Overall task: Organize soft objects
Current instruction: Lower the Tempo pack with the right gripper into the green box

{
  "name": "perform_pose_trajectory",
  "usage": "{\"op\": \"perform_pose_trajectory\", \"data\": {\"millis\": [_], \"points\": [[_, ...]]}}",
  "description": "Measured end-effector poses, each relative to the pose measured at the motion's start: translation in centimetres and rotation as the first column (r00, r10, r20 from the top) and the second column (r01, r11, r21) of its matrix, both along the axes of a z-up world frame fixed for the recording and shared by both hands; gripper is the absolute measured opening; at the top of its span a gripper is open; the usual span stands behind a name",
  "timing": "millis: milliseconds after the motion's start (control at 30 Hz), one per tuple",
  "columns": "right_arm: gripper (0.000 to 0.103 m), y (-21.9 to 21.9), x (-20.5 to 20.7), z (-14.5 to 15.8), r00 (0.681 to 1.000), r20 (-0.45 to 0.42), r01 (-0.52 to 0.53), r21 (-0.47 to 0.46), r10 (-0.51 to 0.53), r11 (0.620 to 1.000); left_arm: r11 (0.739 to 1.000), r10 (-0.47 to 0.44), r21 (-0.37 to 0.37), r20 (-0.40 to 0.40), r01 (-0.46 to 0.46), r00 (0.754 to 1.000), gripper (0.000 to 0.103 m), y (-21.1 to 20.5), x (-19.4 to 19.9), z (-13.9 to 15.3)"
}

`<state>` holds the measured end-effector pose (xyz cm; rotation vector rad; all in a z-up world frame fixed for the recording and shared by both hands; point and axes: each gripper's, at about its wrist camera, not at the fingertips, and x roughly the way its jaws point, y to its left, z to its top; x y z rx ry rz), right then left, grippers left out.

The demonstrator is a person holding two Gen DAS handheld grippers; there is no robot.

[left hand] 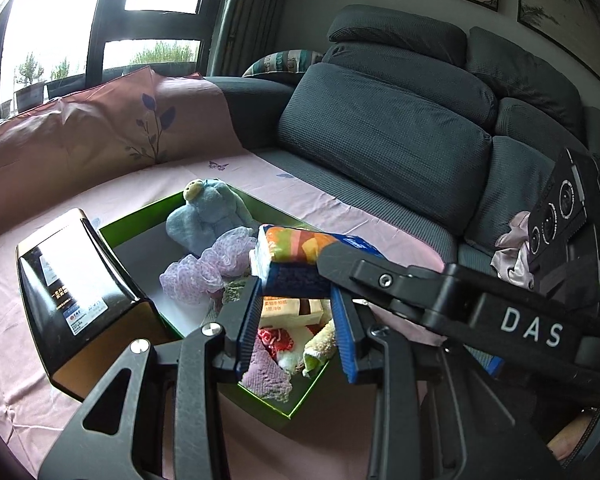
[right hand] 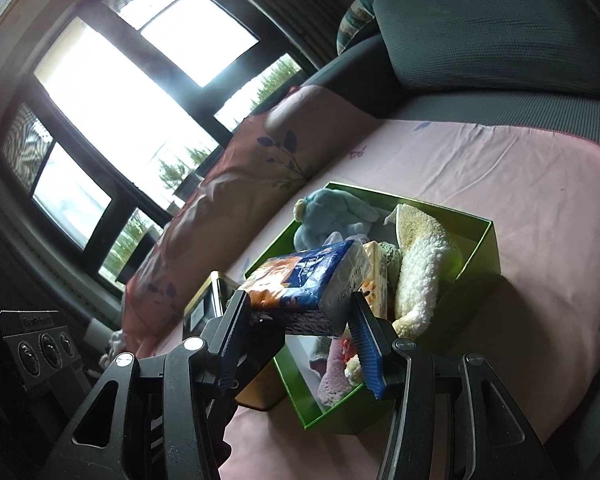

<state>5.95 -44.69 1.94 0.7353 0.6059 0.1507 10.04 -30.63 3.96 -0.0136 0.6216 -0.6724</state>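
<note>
Right wrist view: right gripper clamped on a blue-and-orange tissue pack, held above the near-left part of the green box.

Left gripper hangs over the same box, fingers apart, nothing between them. Inside the box: blue plush toy at the far corner, lilac mesh sponge just nearer, cream fleece item along the right wall, folded cloths at the near end; exact contact among them cannot be confirmed. Black carton lies just left of the box. Box sits on a pink sheet.
</note>
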Motion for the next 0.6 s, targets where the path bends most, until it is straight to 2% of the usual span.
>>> {"op": "perform_pose_trajectory", "data": {"millis": [367,600], "points": [[0.053,-1.5,0.4,-1.7,0.994,-0.093,0.049,0.003,-0.049,0.999,0.999,-0.044,0.019,-0.076,0.046,0.996,0.032,-1.9,1.5,-1.9],[0.053,-1.8,0.8,-2.3,0.990,-0.123,0.063,0.003,-0.062,0.998,0.998,-0.052,0.019,-0.101,0.054,0.994,0.032,-2.4,1.9,-2.6]]}}
